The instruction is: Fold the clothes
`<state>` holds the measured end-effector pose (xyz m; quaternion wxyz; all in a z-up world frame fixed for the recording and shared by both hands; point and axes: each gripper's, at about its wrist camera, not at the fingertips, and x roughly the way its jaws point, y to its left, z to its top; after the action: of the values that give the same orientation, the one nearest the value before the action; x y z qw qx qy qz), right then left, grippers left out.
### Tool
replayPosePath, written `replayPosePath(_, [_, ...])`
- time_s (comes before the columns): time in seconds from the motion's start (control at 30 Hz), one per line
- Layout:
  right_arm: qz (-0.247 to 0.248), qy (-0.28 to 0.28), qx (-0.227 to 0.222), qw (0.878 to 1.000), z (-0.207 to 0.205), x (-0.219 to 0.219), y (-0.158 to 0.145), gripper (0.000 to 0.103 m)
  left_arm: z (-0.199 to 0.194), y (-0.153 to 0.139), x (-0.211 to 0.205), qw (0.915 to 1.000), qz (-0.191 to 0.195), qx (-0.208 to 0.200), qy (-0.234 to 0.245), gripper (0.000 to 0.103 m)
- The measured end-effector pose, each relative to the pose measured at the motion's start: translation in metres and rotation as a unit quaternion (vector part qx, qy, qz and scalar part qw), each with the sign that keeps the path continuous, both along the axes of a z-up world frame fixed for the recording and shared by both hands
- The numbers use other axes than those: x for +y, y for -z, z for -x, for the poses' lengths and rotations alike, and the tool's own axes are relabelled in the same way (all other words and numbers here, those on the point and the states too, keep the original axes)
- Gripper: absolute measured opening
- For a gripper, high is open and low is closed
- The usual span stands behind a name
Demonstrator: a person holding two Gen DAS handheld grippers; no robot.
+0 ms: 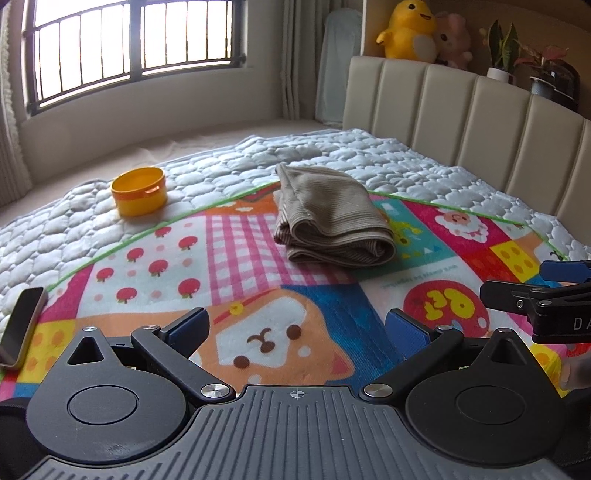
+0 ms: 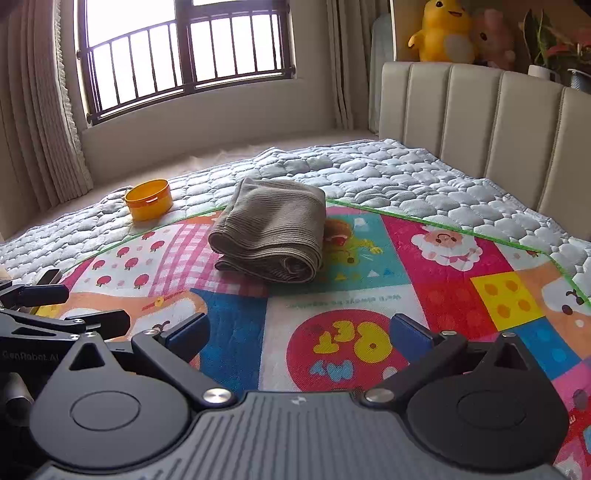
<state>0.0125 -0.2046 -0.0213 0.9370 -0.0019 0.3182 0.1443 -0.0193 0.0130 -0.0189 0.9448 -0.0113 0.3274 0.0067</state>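
A brown ribbed garment (image 1: 328, 218) (image 2: 271, 230) lies folded in a compact stack on the colourful cartoon mat (image 1: 229, 258) (image 2: 424, 295), near the mat's far edge. My left gripper (image 1: 295, 328) is open and holds nothing, well short of the garment. My right gripper (image 2: 299, 330) is also open and holds nothing, equally far back. In the left wrist view the right gripper (image 1: 532, 288) shows at the right edge. In the right wrist view the left gripper (image 2: 55, 310) shows at the left edge.
An orange round tub (image 1: 139, 191) (image 2: 149, 199) sits on the quilted bed cover (image 1: 332, 155) left of the garment. A phone (image 1: 20, 328) lies at the mat's left edge. A padded headboard (image 1: 480, 122) rises on the right, with plush toys (image 1: 410, 29) and plants above it.
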Motion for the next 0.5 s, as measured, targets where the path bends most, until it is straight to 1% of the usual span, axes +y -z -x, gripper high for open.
replayPosePath(0.5, [0.004,-0.009,0.010,1.000,-0.0013,0.0021,0.0024,0.103,-0.0009,0.0006,0.0006,1.0000,0.001,0.005,-0.003,0.103])
